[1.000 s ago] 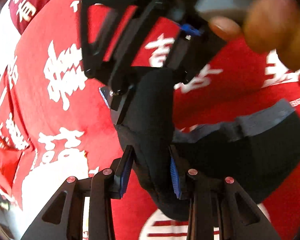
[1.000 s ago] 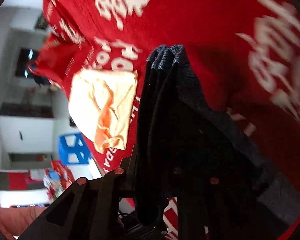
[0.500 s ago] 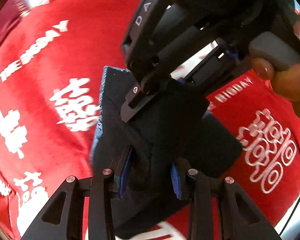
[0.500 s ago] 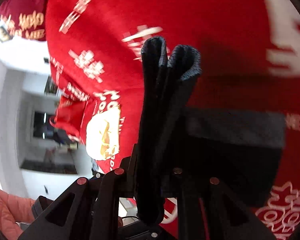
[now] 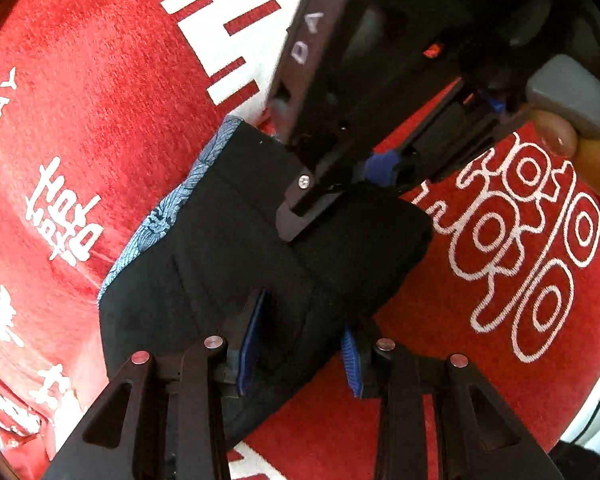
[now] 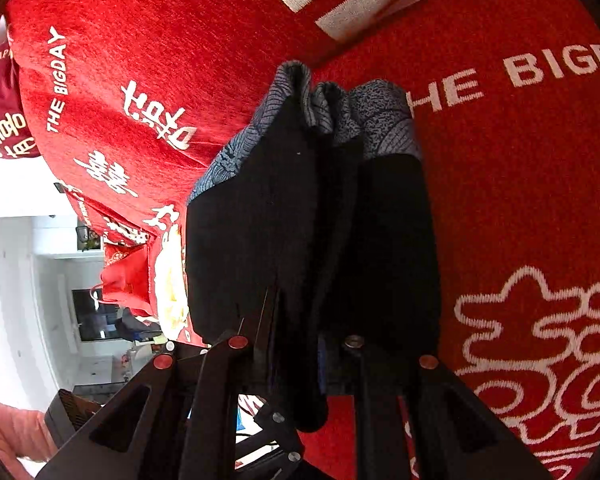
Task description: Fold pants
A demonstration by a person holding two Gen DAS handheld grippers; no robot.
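The pants (image 5: 228, 248) are black with a blue-grey patterned band, folded into a thick bundle over a red cloth. My left gripper (image 5: 300, 344) is shut on the near edge of the bundle. My right gripper (image 5: 340, 192) comes in from the top of the left wrist view and is shut on the bundle's far edge. In the right wrist view the pants (image 6: 312, 216) hang in several folds from the right gripper (image 6: 296, 352), with the patterned band on top. The cloth hides the right fingertips.
A red cloth (image 5: 100, 100) with white lettering covers the surface under the pants. In the right wrist view a yellow cloth (image 6: 172, 280) lies at the cloth's left edge, with a room behind it. A hand (image 5: 592, 160) holds the right gripper's handle.
Both grippers have carried the folded pants across the red cloth and lower toward it. The bundle has turned, so its patterned band now shows. Both stay shut on it.
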